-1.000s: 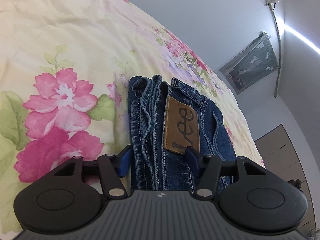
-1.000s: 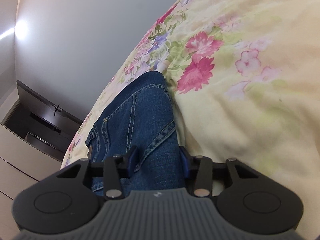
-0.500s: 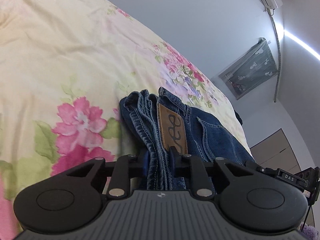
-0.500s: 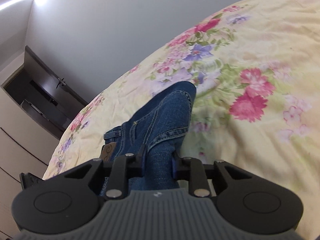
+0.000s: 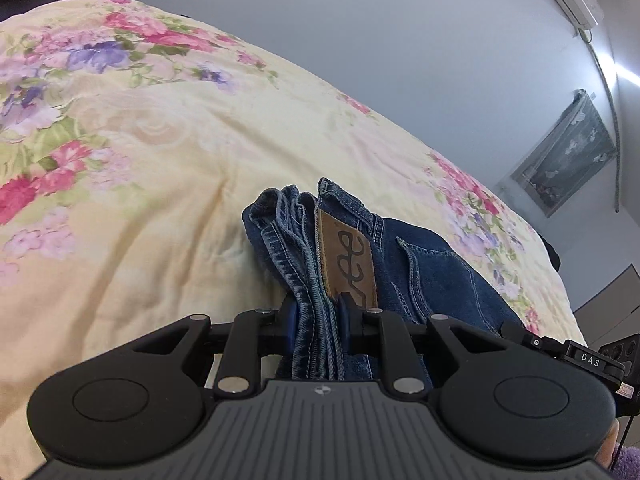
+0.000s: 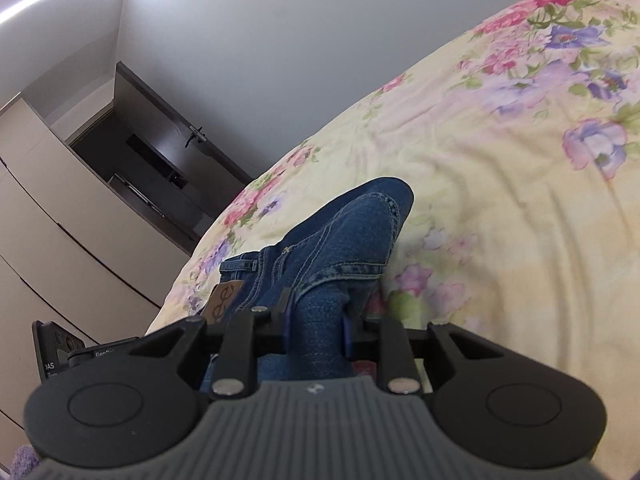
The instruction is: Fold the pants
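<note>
The pants, already folded into a compact denim stack, lie on the bed with the floral cover. The left gripper has its jaws closed on the layered waistband edge beside the leather patch. The right gripper has its jaws closed on the opposite folded end. The stack's long axis runs between the two grippers, extending forward from each; neither hand is clearly nearer.

Left claw clamped on folded denim, right claw likewise pinched on fabric
</note>
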### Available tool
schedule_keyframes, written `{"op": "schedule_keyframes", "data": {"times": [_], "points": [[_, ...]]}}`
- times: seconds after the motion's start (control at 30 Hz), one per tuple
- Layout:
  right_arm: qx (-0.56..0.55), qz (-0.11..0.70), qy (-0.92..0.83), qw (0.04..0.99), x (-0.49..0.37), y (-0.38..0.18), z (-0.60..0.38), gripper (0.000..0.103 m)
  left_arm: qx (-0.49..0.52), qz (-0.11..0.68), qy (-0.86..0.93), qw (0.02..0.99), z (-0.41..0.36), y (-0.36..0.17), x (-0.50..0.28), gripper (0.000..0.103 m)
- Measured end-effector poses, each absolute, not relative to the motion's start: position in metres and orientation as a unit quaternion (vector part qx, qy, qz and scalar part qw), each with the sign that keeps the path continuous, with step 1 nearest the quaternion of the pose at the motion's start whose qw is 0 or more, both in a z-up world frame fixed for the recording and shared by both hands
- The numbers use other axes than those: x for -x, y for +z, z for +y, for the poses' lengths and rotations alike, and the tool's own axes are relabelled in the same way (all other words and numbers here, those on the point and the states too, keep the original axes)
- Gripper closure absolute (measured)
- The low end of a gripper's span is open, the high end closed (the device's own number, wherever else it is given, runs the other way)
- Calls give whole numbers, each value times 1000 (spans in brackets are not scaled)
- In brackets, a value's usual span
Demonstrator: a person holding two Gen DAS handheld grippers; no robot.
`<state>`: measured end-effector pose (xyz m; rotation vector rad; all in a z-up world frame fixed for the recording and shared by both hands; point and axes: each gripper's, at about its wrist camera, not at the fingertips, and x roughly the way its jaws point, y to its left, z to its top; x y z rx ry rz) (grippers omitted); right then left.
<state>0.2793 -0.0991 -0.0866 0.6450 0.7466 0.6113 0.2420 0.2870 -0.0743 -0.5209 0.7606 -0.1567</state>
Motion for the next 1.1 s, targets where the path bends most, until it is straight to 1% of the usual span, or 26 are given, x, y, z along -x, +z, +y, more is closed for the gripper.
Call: {"op": "schedule_keyframes", "data": {"times": [0.1, 0.2, 0.3, 0.4, 0.47, 0.53, 0.6, 0.7, 0.77, 0.8, 0.87, 0.9, 0.97, 1.0, 1.07, 1.1], "points": [[-299, 364, 282, 836, -276, -102, -82, 85, 251, 378, -71, 888, 297, -92, -240, 81], [-292, 383, 262, 836, -271, -115, -83, 85, 235, 378, -71, 893, 297, -106, -238, 80], [-278, 406, 238, 838, -273, -128, -85, 85, 244, 378, -69, 890, 303, -117, -235, 79], [-268, 419, 221, 839, -275, -131, -79, 84, 240, 378, -55, 892, 300, -120, -233, 76], [-254, 424, 214, 843, -278, -126, -75, 81, 234, 379, -36, 894, 294, -115, -231, 69], [-233, 426, 207, 849, -279, -119, -71, 77, 181, 375, -9, 909, 280, -105, -225, 61], [-207, 422, 199, 860, -276, -111, -68, 74, 126, 366, 24, 922, 263, -92, -216, 60], [-136, 384, 179, 895, -256, -89, -61, 69, 87, 337, 59, 936, 242, -70, -194, 57], [-99, 360, 180, 910, -239, -73, -55, 68, 71, 325, 68, 940, 227, -56, -180, 48], [-83, 347, 182, 916, -228, -65, -52, 67, 63, 318, 71, 943, 219, -47, -172, 46], [-54, 320, 185, 928, -203, -44, -47, 58, 52, 302, 76, 949, 204, -32, -157, 38], [-47, 310, 187, 931, -192, -35, -46, 57, 49, 294, 79, 951, 195, -24, -149, 37], [-35, 296, 188, 936, -172, -19, -44, 52, 49, 284, 84, 954, 185, -13, -136, 31], [-30, 289, 189, 938, -160, -11, -43, 52, 51, 279, 86, 955, 180, -7, -129, 29], [-20, 279, 188, 941, -139, 1, -44, 52, 49, 275, 98, 955, 171, 1, -116, 24], [-14, 275, 186, 943, -129, 5, -43, 52, 44, 273, 103, 956, 167, 4, -109, 23]]}}
